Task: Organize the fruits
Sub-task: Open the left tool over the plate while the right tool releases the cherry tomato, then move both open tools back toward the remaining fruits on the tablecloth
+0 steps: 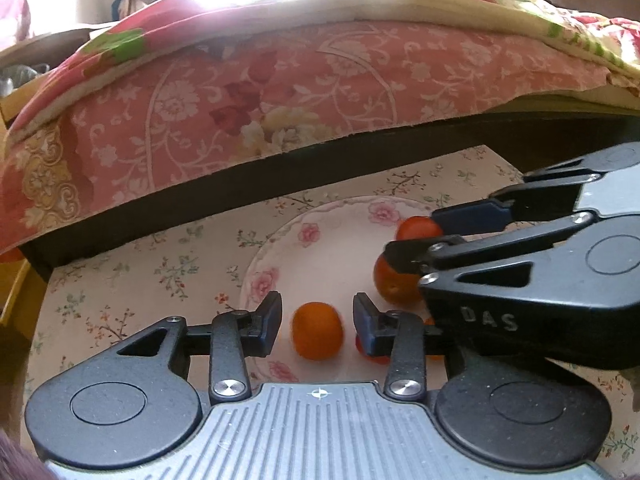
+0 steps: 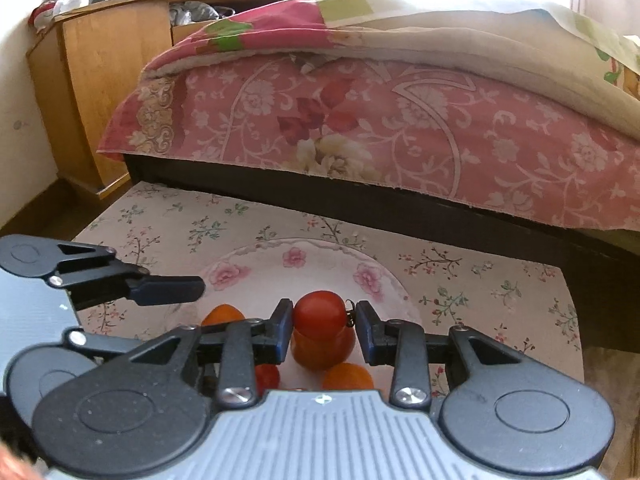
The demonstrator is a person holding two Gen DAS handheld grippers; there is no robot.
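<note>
A white floral plate (image 1: 320,232) (image 2: 256,276) on the flowered tablecloth holds several fruits. My left gripper (image 1: 318,326) is open around a small orange (image 1: 317,336) (image 2: 222,314), with a gap on each side. My right gripper (image 2: 325,330) (image 1: 414,234) is open around a red tomato (image 2: 320,316) (image 1: 418,228); the left pad touches it and the right pad stands just clear. The tomato rests against a larger orange (image 2: 324,350) (image 1: 394,284). Another small tomato (image 2: 266,376) and another orange (image 2: 347,376) lie nearer on the plate. A left finger (image 2: 168,290) reaches over the plate's left rim.
The flowered tablecloth (image 2: 480,280) covers a low table. Just behind it runs a bed's dark frame (image 2: 360,200) under a pink floral bedspread (image 2: 360,120). A wooden cabinet (image 2: 100,80) stands at the far left. The two grippers are close together over the plate.
</note>
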